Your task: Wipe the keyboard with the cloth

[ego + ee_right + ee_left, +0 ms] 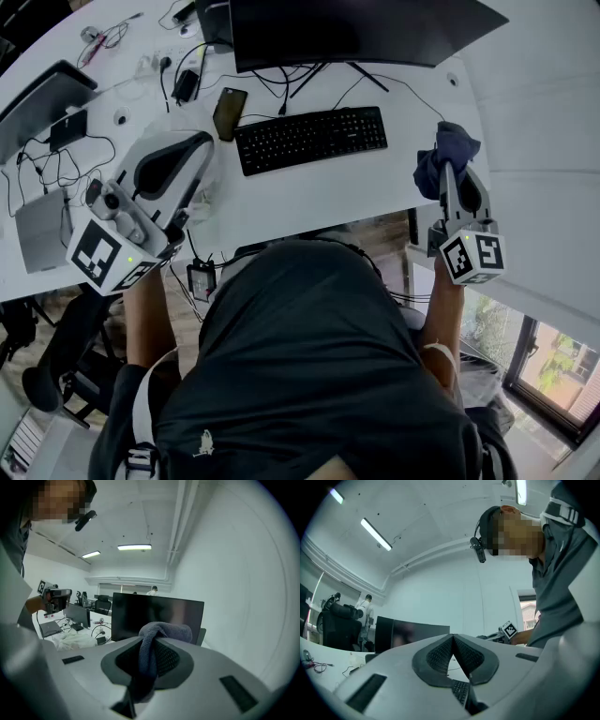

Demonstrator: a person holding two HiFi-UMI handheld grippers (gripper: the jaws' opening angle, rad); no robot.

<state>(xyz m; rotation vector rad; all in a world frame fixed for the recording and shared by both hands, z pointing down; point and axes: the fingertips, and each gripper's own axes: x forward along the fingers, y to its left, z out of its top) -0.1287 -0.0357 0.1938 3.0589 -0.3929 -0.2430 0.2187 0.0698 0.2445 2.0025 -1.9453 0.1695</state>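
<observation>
- As the right gripper view shows it, my right hand-held gripper (151, 645) is clamped on the dark grey-blue cloth (165, 631), which bunches over the jaw tips and trails down between them.
- My left hand-held gripper (453, 640) has its jaws pressed together at the tips, with nothing between them.
- From the head view, the cloth sits by the right edge of the white surface (314, 202), well apart from the black keyboard (311, 139).
- That keyboard lies flat near the middle, between my two hand-held grippers and just in front of the dark monitor (356, 28).
- A phone (229, 113) lies just beside the keyboard's left end, and a laptop (42, 101) sits at the far left among cables.
</observation>
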